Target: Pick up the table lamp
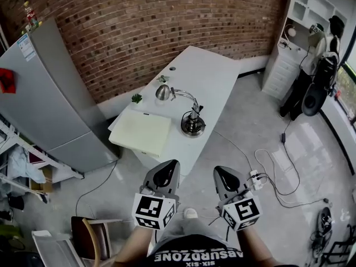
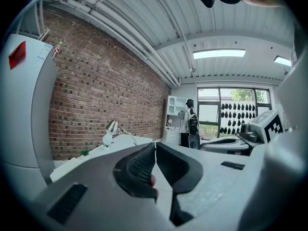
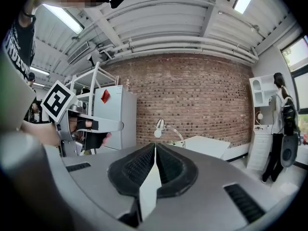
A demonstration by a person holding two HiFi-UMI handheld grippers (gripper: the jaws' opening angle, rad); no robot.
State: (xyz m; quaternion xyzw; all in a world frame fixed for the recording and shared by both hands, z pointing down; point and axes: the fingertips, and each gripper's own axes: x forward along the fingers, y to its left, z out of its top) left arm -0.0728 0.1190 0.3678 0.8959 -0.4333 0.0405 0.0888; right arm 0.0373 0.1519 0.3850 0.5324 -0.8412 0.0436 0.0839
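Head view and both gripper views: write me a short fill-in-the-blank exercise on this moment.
The table lamp stands on the ___ table.
The left gripper and the right gripper are empty, each with its jaws ___.
The wall behind the table is built of ___.
Missing words: white; shut; brick.

table lamp [image 1: 193, 124] 1 | white table [image 1: 206, 71] 1 | fridge [image 1: 44, 93] 1 | left gripper [image 1: 169, 164] + right gripper [image 1: 222, 171] = 2

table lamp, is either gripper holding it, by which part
Nothing is held. Left gripper and right gripper are shut, empty; the silver gooseneck table lamp stands untouched on the white table.
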